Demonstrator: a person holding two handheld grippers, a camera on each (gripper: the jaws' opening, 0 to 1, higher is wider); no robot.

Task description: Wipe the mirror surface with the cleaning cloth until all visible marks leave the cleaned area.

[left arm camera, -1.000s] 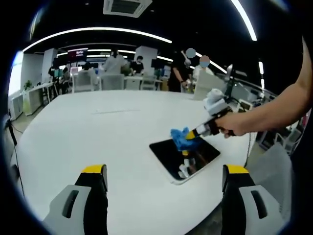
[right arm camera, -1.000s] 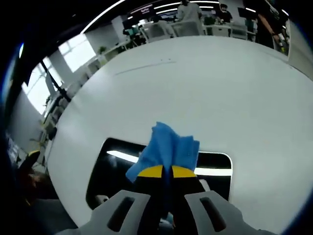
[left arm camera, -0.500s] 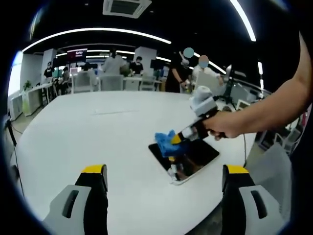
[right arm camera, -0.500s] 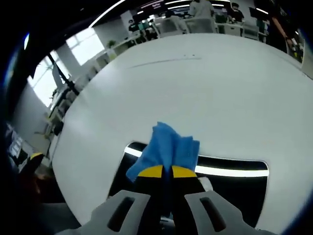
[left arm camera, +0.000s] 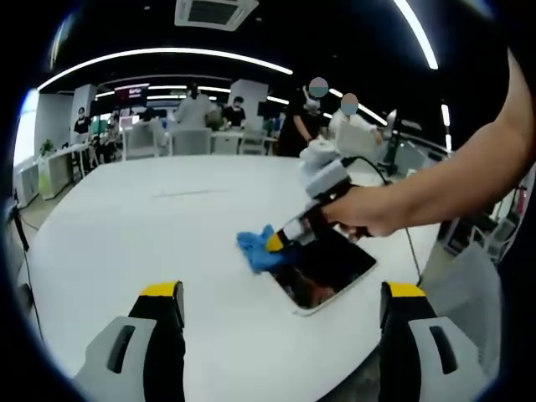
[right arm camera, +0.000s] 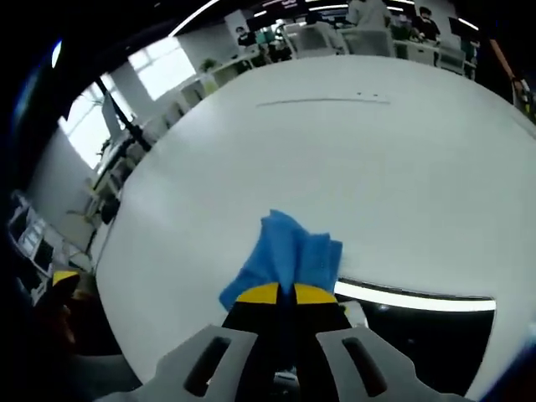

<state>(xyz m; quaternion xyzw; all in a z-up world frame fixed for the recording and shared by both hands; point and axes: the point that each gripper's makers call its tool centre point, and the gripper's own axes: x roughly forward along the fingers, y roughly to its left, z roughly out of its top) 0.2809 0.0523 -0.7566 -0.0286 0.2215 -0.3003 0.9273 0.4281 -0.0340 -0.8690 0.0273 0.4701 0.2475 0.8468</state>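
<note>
A dark rectangular mirror (left arm camera: 322, 266) with a pale rim lies flat on the white table (left arm camera: 151, 226). My right gripper (left arm camera: 276, 241), held in a person's hand, is shut on a blue cleaning cloth (left arm camera: 255, 249) at the mirror's left edge. In the right gripper view the cloth (right arm camera: 289, 258) sticks up from the shut yellow-tipped jaws of my right gripper (right arm camera: 285, 295), with the mirror (right arm camera: 419, 335) at lower right. My left gripper (left arm camera: 280, 293) stands open near the table's front, holding nothing, well short of the mirror.
A person's bare forearm (left arm camera: 452, 180) reaches in from the right. Desks, chairs and several people (left arm camera: 197, 109) stand beyond the table's far edge. A faint line (right arm camera: 322, 101) marks the far part of the tabletop.
My right gripper has swept the blue cloth leftward across the mirror, from its middle to its left edge and partly onto the table. My left gripper has stayed still.
</note>
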